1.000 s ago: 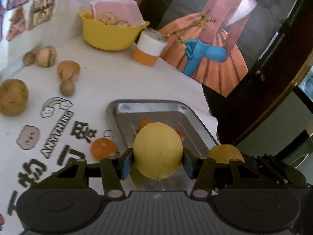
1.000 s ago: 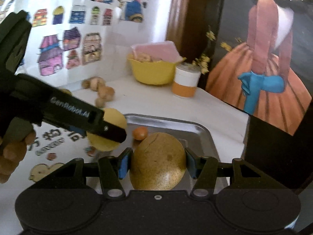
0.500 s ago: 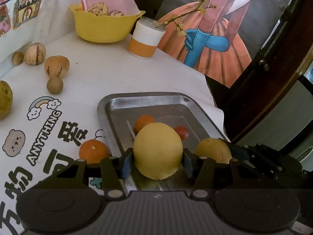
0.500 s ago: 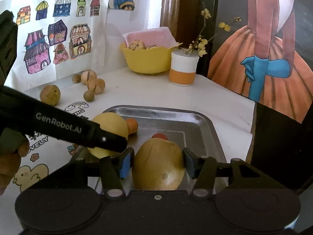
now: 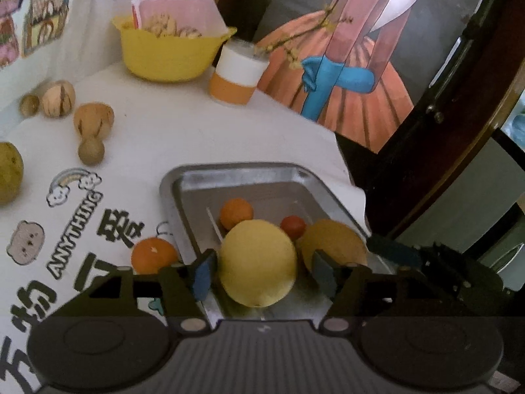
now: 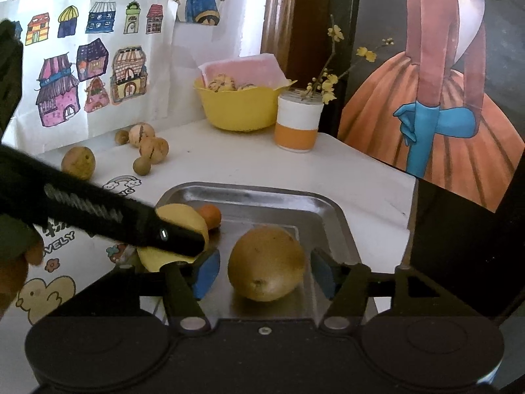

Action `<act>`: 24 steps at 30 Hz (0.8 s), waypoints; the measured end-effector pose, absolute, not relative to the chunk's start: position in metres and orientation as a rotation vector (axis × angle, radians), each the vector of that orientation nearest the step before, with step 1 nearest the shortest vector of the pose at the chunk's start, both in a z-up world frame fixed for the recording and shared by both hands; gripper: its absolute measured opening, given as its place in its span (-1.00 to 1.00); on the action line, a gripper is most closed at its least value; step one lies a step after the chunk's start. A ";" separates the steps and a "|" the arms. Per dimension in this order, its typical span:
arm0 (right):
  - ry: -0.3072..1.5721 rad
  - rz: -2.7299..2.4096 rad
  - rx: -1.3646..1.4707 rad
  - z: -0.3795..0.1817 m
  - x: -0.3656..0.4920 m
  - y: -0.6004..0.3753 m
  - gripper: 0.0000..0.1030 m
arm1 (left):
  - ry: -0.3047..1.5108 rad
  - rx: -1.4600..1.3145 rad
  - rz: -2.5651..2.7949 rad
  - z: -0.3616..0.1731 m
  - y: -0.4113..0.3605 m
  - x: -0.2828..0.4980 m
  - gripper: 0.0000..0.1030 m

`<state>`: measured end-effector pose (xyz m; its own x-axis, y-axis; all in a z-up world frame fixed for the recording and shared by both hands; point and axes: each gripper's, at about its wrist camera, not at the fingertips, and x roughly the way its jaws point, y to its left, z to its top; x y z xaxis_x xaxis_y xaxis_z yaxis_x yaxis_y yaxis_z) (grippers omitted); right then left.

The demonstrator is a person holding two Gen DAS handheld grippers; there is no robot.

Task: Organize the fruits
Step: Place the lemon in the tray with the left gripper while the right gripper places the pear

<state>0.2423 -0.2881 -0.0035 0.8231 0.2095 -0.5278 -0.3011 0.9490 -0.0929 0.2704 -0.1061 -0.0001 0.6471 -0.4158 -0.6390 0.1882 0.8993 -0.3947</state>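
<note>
Fruit lies between each spread gripper's pads: lemon [image 5: 257,262] in left gripper [image 5: 262,274], pear [image 6: 266,264] in right gripper [image 6: 262,274].

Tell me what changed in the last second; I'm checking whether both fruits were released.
Both grippers opened. The left gripper let go of the yellow fruit, and the right gripper let go of the brown fruit; both fruits now sit in the tray with gaps beside the pads. The small orange and red fruit in the tray and the orange on the table stayed put.
</note>
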 end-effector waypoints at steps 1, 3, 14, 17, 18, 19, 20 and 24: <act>0.538 0.267 -0.170 -0.003 0.240 -0.289 0.34 | 0.790 -0.305 -0.348 0.003 -0.106 0.268 0.47; 0.526 0.256 -0.150 0.001 0.233 -0.292 0.51 | 0.766 -0.308 -0.339 0.008 -0.103 0.263 0.56; 0.389 0.207 -0.080 0.034 0.180 -0.292 0.98 | 0.576 -0.252 -0.285 0.048 -0.084 0.208 0.99; 0.362 0.192 -0.065 0.043 0.163 -0.291 0.98 | 0.542 -0.250 -0.273 0.057 -0.075 0.193 0.99; 0.357 0.189 -0.061 0.045 0.157 -0.291 0.99 | 0.533 -0.250 -0.269 0.060 -0.071 0.187 0.99; 0.357 0.187 -0.059 0.047 0.152 -0.290 0.99 | 0.526 -0.249 -0.266 0.062 -0.068 0.183 0.99; 0.358 0.186 -0.060 0.048 0.146 -0.289 0.99 | 0.520 -0.247 -0.264 0.064 -0.064 0.177 0.99; 0.377 0.194 -0.065 0.048 0.123 -0.283 0.99 | 0.504 -0.225 -0.238 0.066 -0.048 0.157 0.99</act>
